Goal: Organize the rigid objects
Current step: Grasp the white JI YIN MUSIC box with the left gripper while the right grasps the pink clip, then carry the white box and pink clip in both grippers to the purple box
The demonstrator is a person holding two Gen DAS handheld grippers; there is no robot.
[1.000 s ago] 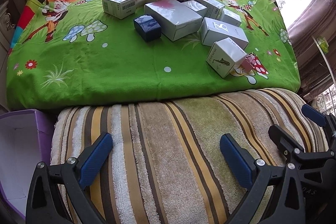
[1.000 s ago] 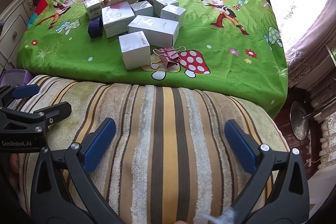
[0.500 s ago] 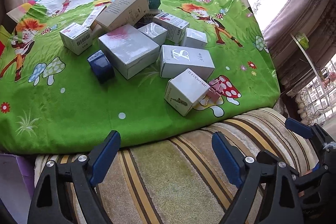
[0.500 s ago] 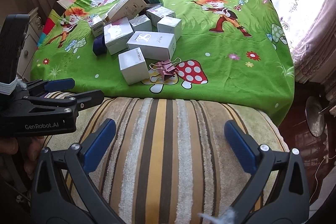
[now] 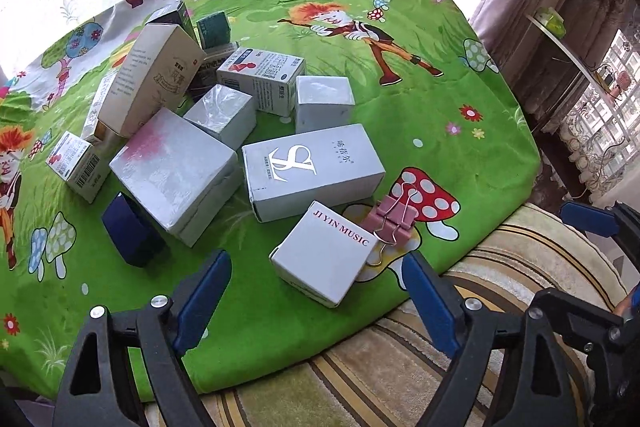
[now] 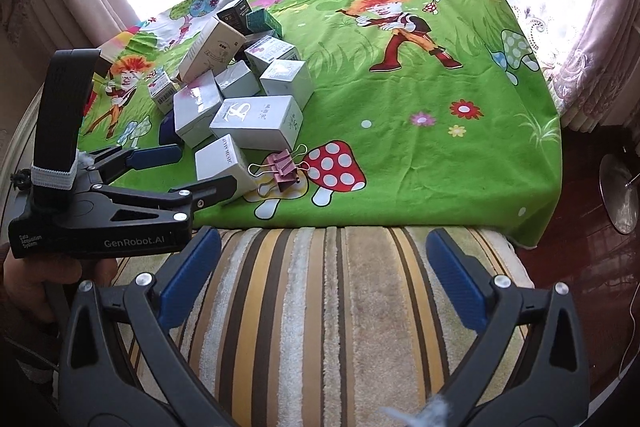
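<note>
Boxes (image 5: 312,169) clustered on cloth (image 5: 460,155) (clip (image 5: 390,223) beside).

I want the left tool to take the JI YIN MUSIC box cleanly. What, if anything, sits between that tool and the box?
Nothing visible does. The left tool hovers open just short of the JI YIN MUSIC box, with only green cloth between them. The pink binder clip touches the box's far right corner.

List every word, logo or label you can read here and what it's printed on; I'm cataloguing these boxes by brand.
"JI YIN MUSIC": top of the nearest white box.
Large "SL"-style monogram: top of the long white box; its small print is unreadable.
"GenRobot.AI" and "Data Acquisition System": side of the left gripper.
Barcode, digits too small: the small box.
Print on the tan box and medicine box: too small to read.
</note>
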